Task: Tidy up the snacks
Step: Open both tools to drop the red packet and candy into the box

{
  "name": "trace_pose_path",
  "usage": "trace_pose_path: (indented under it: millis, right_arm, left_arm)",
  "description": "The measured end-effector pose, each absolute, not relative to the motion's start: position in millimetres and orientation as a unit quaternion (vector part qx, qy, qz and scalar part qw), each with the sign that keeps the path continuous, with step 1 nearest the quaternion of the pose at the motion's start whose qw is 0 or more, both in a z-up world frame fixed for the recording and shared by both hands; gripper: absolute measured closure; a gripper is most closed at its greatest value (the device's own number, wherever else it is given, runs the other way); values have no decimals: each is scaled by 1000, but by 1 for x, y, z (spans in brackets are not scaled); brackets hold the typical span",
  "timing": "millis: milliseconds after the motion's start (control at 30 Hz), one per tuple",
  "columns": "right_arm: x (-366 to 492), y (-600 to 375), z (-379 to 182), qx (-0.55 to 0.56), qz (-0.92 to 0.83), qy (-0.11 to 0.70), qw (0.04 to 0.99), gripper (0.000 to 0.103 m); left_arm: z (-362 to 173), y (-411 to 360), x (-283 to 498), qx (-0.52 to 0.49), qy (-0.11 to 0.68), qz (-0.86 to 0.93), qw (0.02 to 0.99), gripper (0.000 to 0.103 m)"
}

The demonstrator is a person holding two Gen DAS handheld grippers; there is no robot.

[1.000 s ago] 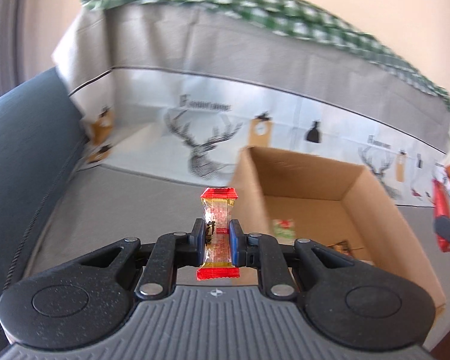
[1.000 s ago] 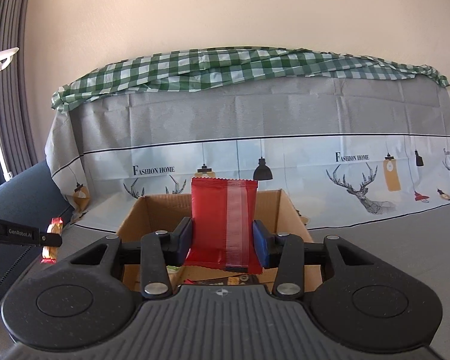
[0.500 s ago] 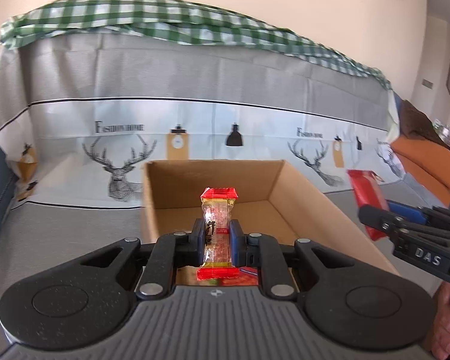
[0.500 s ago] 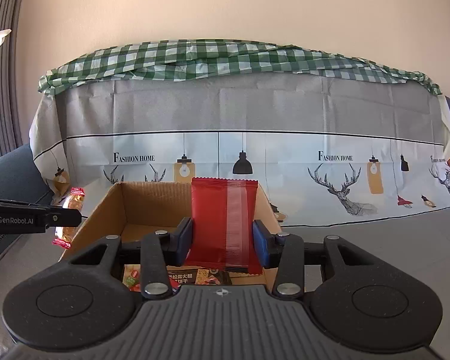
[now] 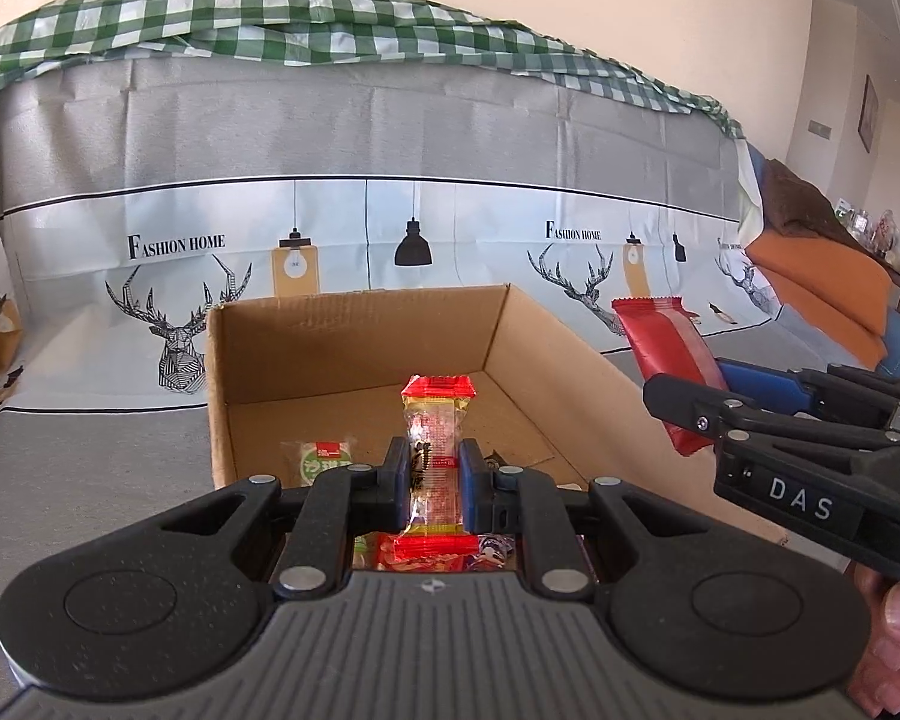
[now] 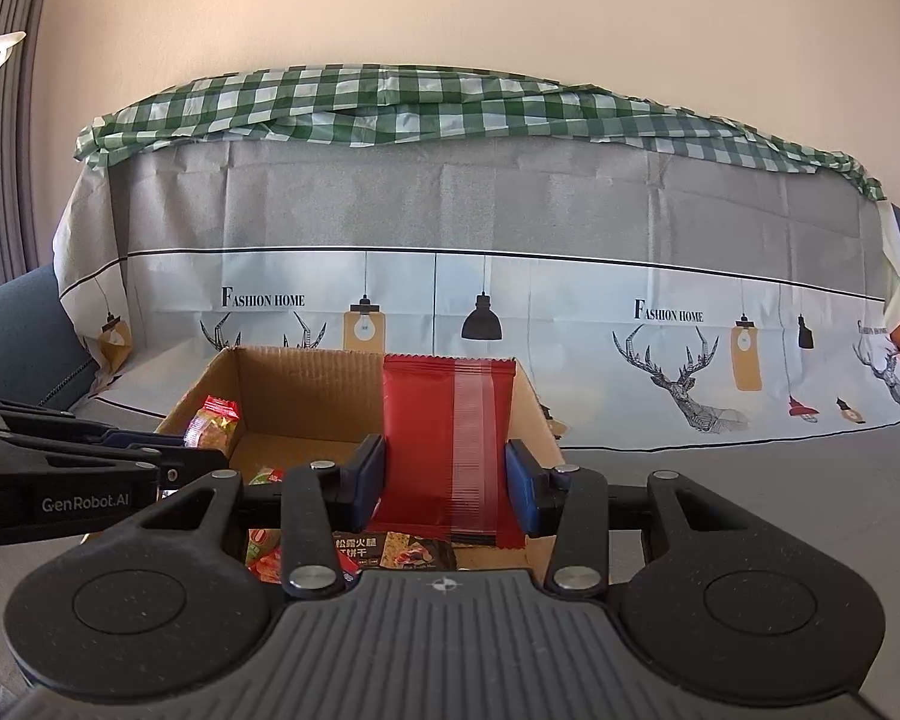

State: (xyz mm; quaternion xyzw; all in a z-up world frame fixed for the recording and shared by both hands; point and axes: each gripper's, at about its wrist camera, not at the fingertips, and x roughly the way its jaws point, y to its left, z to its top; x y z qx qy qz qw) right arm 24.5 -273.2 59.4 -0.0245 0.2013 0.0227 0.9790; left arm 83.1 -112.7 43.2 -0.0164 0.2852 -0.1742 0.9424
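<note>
My left gripper is shut on a small clear snack pack with red ends, held upright over the near part of an open cardboard box. My right gripper is shut on a flat red packet, also upright above the box. In the left wrist view the right gripper and its red packet hang over the box's right wall. In the right wrist view the left gripper and its small snack show at the box's left side. Several snack packs lie on the box floor.
The box stands on a grey covered surface in front of a backrest draped with a deer-print sheet and a green checked cloth. An orange cushion lies far right. A person's fingers hold the right gripper.
My left gripper has swung right with its snack, from beside the box's left corner to over the box. The right gripper has barely moved, still holding the red packet.
</note>
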Motion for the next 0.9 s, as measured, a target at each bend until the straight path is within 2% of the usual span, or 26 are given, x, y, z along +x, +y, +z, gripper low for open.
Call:
trace_pose_path:
  millis: [600,633,667,700,733,900]
  right_arm:
    - [26,-271,56,-29,12,207,978,58]
    - [27,-272,56,-28,10,208,978,56]
    - [28,-273,55,-28,6,210,977,53]
    - [28,-273,54,-28,-1,212,977,41]
    - [29,-274,55,-27,-7,213,977,34]
    - [28,-279,55,-20,-14,213,977,27]
  left_arm:
    - [44,-112,84,-28,287,-182,940,85]
    - [44,-112,84,-29,291,-184,938,83]
    - [43,-113,85,-30,295,-185,937,76]
    - [42,-113,85,-31,295,-183,937,66]
    - [43,-113,85,-29,293,-180,938,64]
    - [44,-113,85,-25,294,-178,939,64]
